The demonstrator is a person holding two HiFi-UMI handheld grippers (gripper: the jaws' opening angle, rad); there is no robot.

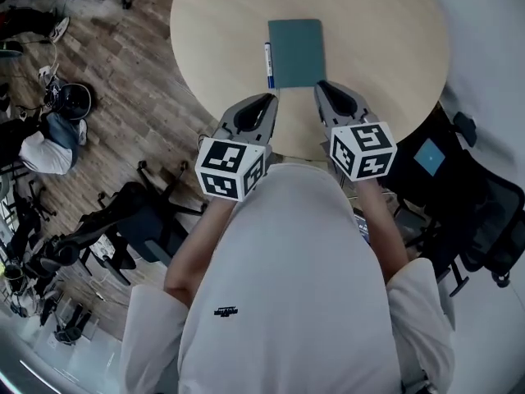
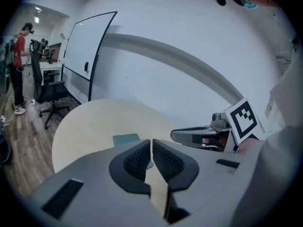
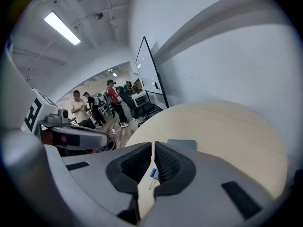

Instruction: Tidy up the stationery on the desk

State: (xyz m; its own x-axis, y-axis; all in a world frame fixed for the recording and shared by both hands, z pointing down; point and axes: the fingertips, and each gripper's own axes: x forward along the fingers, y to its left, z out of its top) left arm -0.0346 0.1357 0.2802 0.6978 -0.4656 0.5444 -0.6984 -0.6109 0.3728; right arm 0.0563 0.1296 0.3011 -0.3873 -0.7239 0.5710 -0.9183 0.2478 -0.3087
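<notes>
Jaws together, nothing between them, on both left gripper (image 2: 151,156) and right gripper (image 3: 154,161). Flat, matte teal notebook (image 1: 296,52) lies on the round pale-wood tabletop (image 1: 385,31), just ahead of both. Slim blue-white pen (image 1: 268,64) lies along the notebook's left edge, long axis parallel, nearer the left gripper.

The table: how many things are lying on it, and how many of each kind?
teal rectangular notebook: 1
blue and white pen: 1
Total on the pale round wooden table: 2
</notes>
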